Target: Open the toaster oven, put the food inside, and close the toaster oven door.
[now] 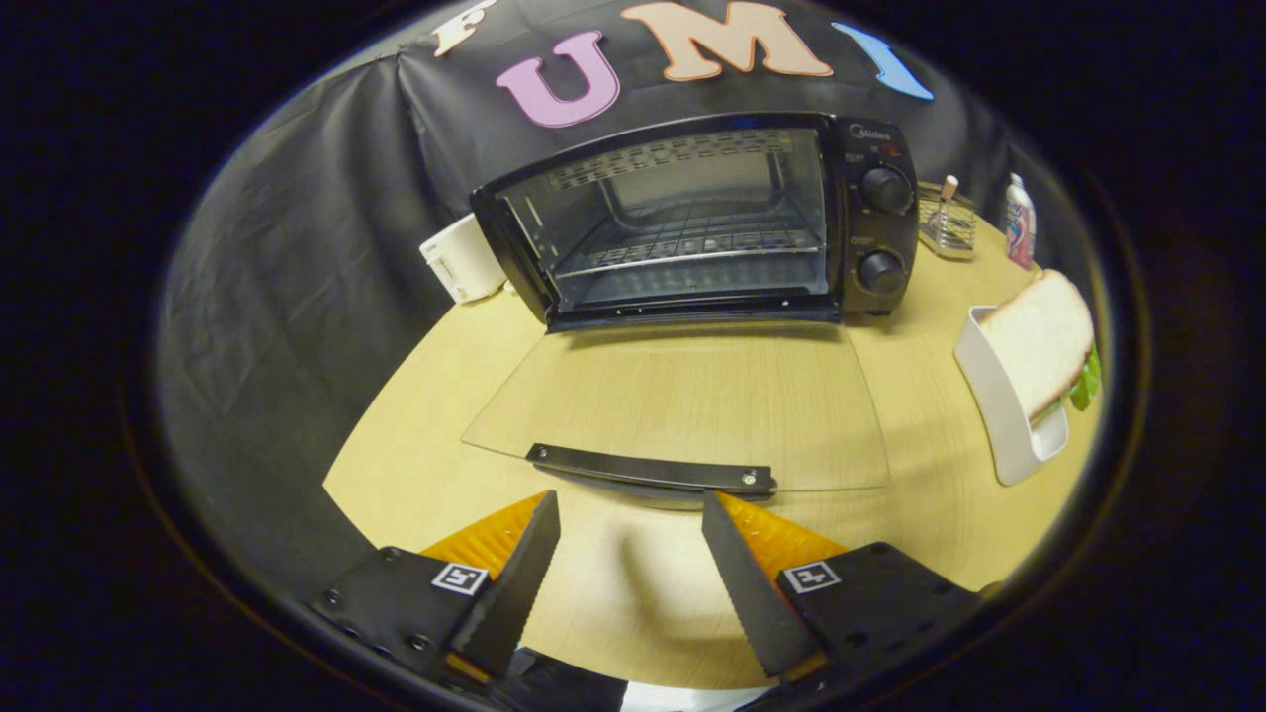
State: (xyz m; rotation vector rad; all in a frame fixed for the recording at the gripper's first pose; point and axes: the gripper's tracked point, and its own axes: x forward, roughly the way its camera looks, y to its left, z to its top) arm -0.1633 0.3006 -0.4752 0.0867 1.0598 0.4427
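Note:
A black toaster oven (870, 227) stands at the back of a round wooden table (415, 435), its glass door (682, 396) folded down flat toward me. The door's black handle (651, 469) lies just ahead of my fingertips. Inside, a wire rack (692, 252) sits bare. A sandwich (1043, 341) of white bread with green lettuce leans in a white dish (999, 415) to the right of the door. My gripper (629, 506) is open, hovering above the table just short of the handle, with nothing between its fingers.
A white appliance (463, 259) sits left of the oven. Behind the oven's right side are a small wire holder (948, 225) and a white bottle (1020, 220). Black cloth hangs close behind the table.

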